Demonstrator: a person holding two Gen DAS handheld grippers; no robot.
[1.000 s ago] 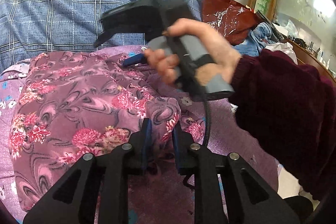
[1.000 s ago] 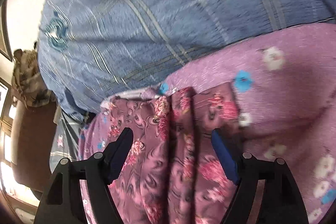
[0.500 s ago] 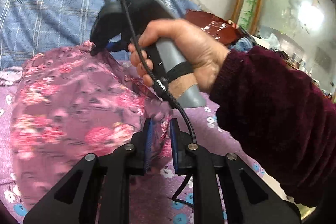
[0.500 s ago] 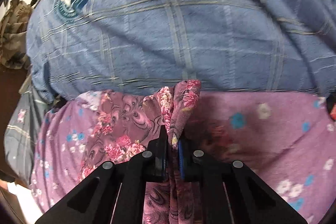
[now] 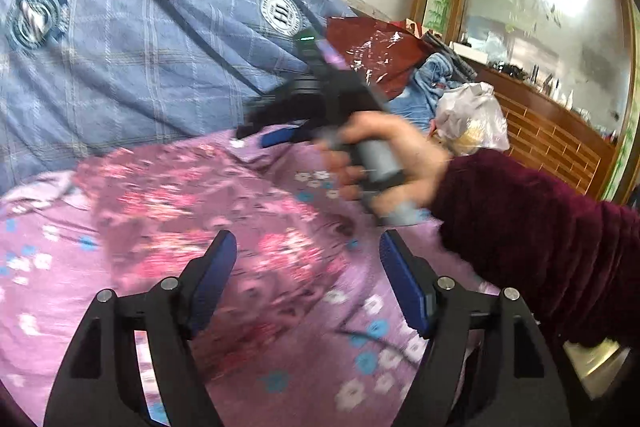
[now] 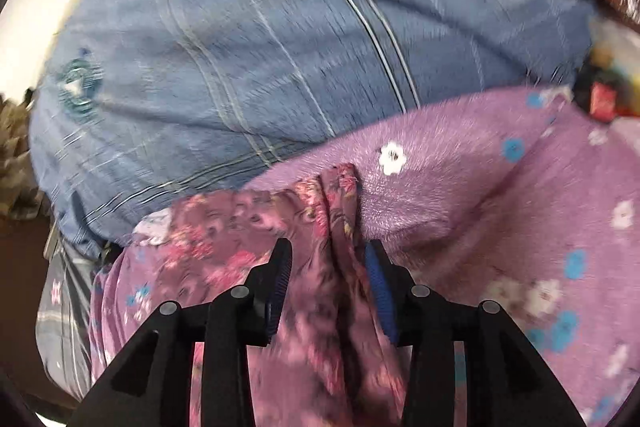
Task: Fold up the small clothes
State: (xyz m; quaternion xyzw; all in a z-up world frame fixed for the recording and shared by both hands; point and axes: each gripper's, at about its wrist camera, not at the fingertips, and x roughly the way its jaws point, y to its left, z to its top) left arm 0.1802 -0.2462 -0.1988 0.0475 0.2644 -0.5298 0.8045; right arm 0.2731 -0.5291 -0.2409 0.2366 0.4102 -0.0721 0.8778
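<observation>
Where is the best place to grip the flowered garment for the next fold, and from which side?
Probably the bunched corner of the flowered garment, next to the blue quilt. The cloth stands up there in a narrow ridge, so fingers can close across it. Come from above and from the near side, along the ridge; elsewhere the garment lies flat on the purple sheet.

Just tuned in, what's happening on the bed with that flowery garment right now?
A person is folding a floral garment on a purple bedsheet, a gripper in each hand. Both grippers' jaws have just been opening. The left gripper stands wide open above the cloth, gripping nothing. The right gripper is partly open with a bunched fold between its fingers, apparently released. A blue plaid quilt lies behind.
</observation>
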